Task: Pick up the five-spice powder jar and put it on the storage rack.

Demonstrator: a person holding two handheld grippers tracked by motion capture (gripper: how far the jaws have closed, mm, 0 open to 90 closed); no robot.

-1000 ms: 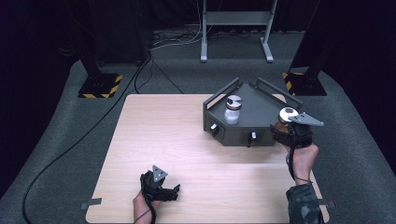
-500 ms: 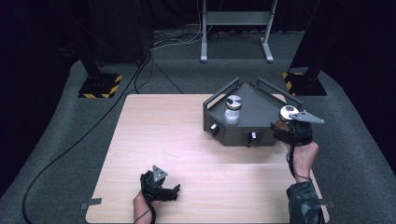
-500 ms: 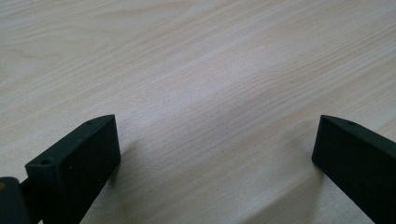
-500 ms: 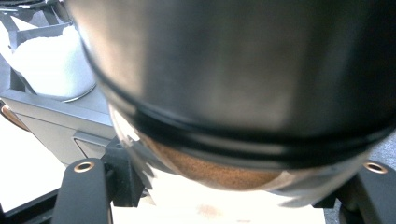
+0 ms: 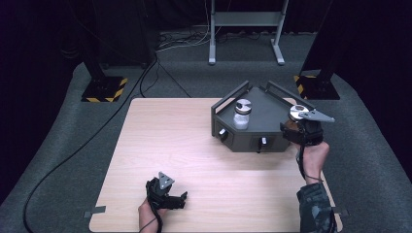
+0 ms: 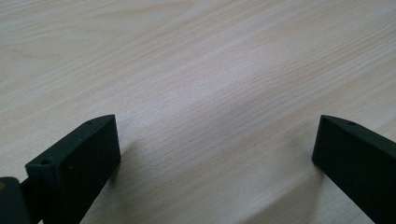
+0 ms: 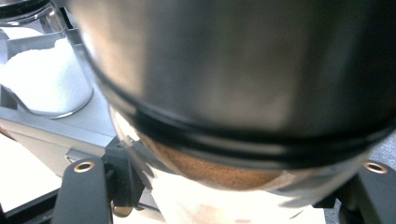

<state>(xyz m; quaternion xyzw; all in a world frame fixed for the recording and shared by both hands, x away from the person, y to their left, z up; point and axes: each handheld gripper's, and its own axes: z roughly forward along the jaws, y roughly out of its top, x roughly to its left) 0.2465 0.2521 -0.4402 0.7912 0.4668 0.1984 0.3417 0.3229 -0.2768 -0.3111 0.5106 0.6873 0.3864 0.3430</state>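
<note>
Right claw [image 5: 297,125]: we clench a brown-powder jar [image 7: 243,93], held at the rack's [image 5: 262,119] right edge | left claw [image 5: 167,194]: released, resting on bench [image 5: 194,160] | white jar [image 5: 242,114]: standing in rack

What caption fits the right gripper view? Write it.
Right gripper clamps a brown-powder jar beside the white-powder jar.

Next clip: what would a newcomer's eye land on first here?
The dark grey rack at the table's far right, with a jar of white powder standing in it. Beside its right end, the right claw is shut on a metal-lidded jar of brown powder. The left claw rests open near the front edge.
</note>
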